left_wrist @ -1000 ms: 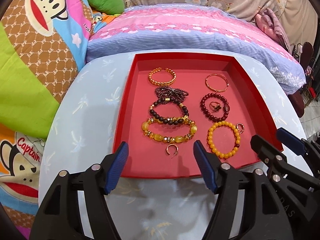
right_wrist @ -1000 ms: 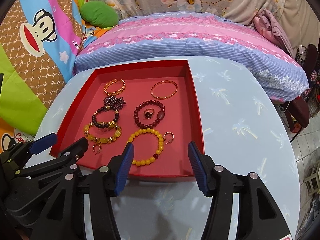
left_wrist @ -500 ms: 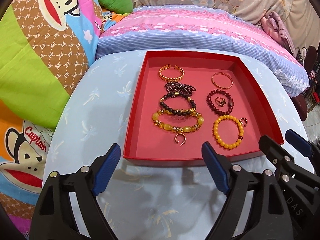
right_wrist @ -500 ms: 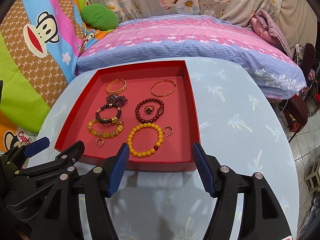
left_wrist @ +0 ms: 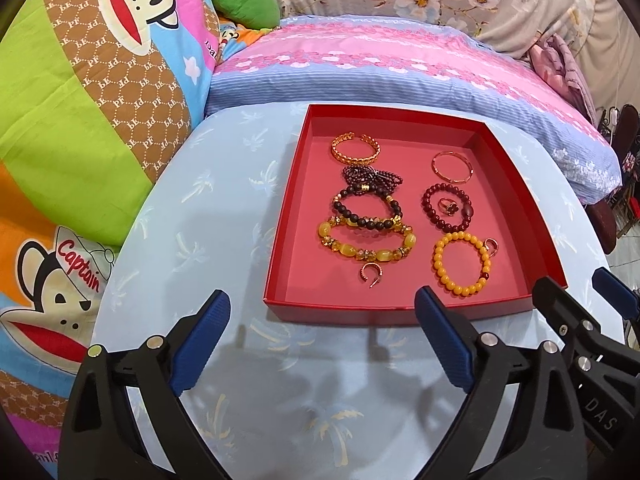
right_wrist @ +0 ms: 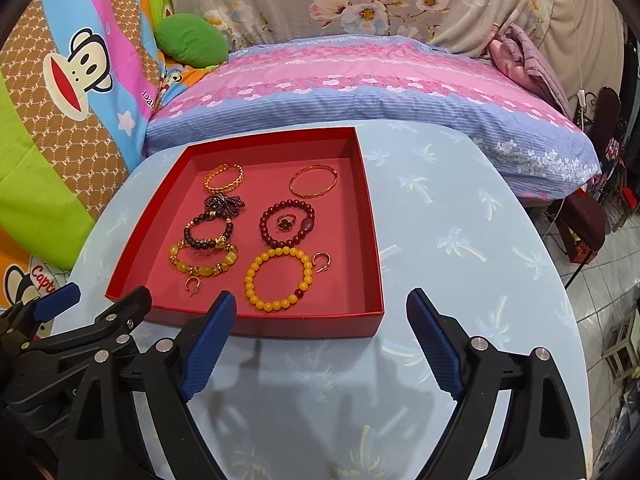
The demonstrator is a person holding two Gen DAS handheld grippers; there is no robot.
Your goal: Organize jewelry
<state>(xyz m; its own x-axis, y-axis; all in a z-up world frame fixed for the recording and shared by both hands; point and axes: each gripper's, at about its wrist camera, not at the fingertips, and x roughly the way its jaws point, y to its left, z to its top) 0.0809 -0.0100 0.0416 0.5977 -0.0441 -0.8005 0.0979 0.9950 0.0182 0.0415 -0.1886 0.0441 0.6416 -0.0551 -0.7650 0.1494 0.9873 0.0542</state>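
A red tray (left_wrist: pixel 404 314) (right_wrist: pixel 280 324) sits on a light blue table and holds several pieces of jewelry. In it lie a gold cuff (left_wrist: pixel 355 148), a thin gold bangle (left_wrist: pixel 452 166), dark bead bracelets (left_wrist: pixel 366 206), an amber bead bracelet (left_wrist: pixel 366 242), a dark red bead bracelet (left_wrist: pixel 447 208) with a ring inside it, a yellow bead bracelet (left_wrist: pixel 461 264) (right_wrist: pixel 279 280) and small gold rings (left_wrist: pixel 371 273). My left gripper (left_wrist: pixel 322 336) is open and empty, in front of the tray's near edge. My right gripper (right_wrist: pixel 320 336) is open and empty, at the tray's near right corner.
The round table (left_wrist: pixel 208 208) has a light blue cloth with palm prints. A bed with a pink and blue cover (right_wrist: pixel 360 80) lies behind it. A cartoon monkey blanket (left_wrist: pixel 80 100) hangs at the left. The floor and dark furniture (right_wrist: pixel 588 220) show at the right.
Both grippers have pulled back from the tray and away from it toward me. The tray now looks smaller and farther. The jewelry has not moved.
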